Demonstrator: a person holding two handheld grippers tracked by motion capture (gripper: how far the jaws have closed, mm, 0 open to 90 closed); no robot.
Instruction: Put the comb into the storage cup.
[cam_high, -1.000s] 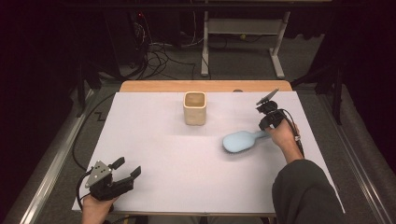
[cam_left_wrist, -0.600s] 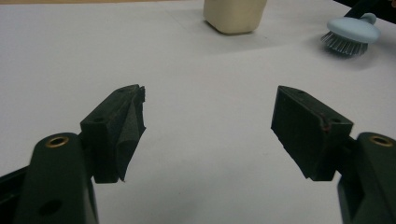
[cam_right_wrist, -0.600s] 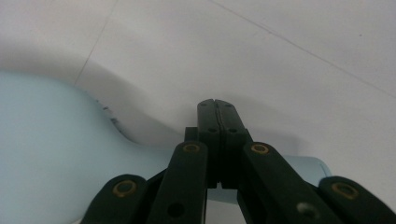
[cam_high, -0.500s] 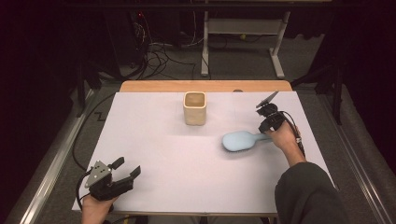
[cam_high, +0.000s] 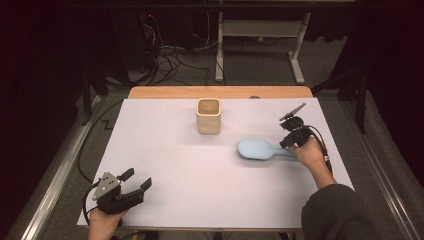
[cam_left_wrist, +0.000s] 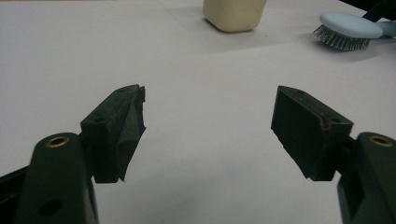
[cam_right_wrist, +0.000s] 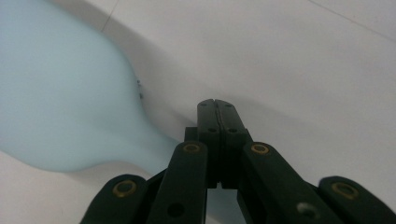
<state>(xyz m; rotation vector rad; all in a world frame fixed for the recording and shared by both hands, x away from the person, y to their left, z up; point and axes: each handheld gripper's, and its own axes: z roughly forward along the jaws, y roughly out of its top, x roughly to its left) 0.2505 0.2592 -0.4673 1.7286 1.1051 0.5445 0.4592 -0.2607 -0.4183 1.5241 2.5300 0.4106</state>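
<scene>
On the white table (cam_high: 165, 150) lie one light blue brush (cam_high: 260, 149) and one beige cup (cam_high: 208, 115). The right gripper (cam_right_wrist: 216, 105) has its jaws pressed together beside the brush handle; the left gripper (cam_left_wrist: 208, 123) has its jaws apart and empty.

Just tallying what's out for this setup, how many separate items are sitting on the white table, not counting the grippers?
2. A beige cup stands at the far middle of the white table. A light blue brush lies right of centre, by the right gripper. Nothing looks hidden.

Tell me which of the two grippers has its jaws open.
The left gripper, near the table's front-left corner: its jaws stand apart, empty. The right gripper, beside the blue brush, is shut.
</scene>
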